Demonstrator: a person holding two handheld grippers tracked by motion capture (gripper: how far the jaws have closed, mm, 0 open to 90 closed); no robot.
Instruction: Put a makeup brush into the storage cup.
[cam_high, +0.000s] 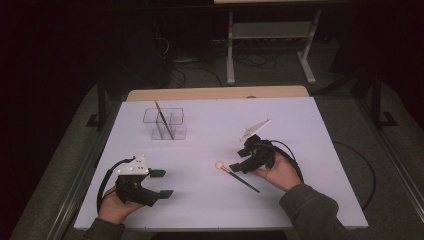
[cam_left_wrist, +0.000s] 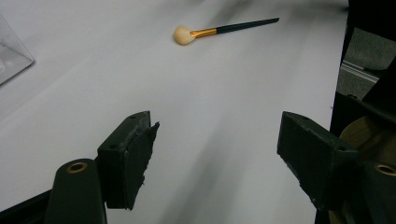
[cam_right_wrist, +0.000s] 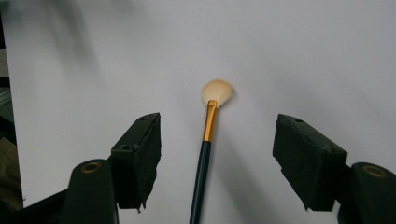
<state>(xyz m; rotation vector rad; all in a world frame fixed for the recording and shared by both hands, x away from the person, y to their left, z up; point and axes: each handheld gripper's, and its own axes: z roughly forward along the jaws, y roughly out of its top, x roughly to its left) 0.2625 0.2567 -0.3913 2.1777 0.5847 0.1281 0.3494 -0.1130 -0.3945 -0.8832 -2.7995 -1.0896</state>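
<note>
While the makeup brush (cam_high: 236, 174) lies flat on the white table (cam_high: 300, 150) in the high view, just beside the right gripper (cam_high: 243, 160), its pale head is pointed toward the person's left and slightly away, and its dark handle is run back toward the right hand (cam_high: 276, 172); a clear divided holder (cam_high: 164, 123) with another thin tool in it is seen well apart at the far left, and the left gripper (cam_high: 161, 183) is rested near the table's near edge with its jaws spread. From the left gripper view, the brush (cam_left_wrist: 219, 31) is seen far ahead, its long axis laid across the view, head at the left, and the jaws are held wide apart on nothing. From the right gripper view, the brush (cam_right_wrist: 208, 140) is lined up between the spread jaws, bristles away, handle toward the camera. A good pickup is judged to call for the jaws to be lowered astride the dark handle, just behind the gold ferrule, and closed squarely across the long axis, so that the bristles are spared.
</note>
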